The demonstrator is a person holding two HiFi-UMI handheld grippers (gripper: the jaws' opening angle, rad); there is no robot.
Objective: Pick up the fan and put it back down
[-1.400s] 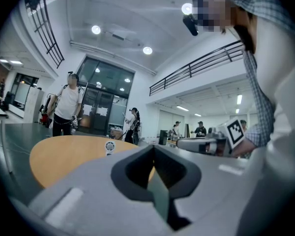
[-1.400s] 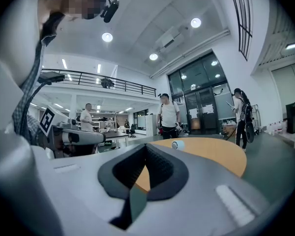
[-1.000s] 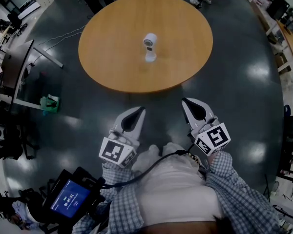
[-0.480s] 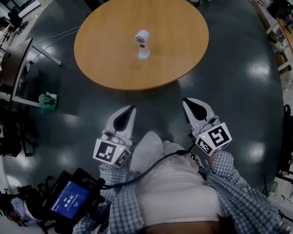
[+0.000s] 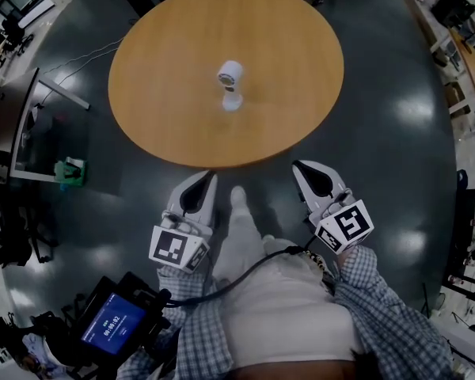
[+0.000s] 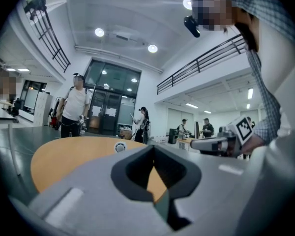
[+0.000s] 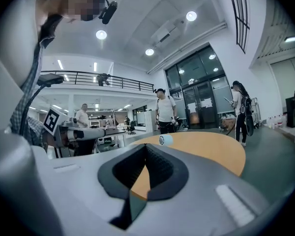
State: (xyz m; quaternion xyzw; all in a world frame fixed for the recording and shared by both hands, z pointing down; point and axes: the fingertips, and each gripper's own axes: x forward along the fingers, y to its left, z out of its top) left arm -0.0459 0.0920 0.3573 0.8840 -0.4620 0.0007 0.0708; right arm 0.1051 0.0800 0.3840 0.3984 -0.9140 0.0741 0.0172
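Round wooden table (image 5: pixel 285 70), dark glossy floor (image 5: pixel 396 133)

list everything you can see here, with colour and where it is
fan: one, white, standing near the table's middle
table: one, round, wooden, ahead of the person
green object: one, on the dark floor left of the table
screen device: one, black with blue display, at the person's left
bystanders: several, beyond the table
left gripper: one, grey, shut, empty, by the table's near edge
right gripper: one, grey, shut, empty, beside the left
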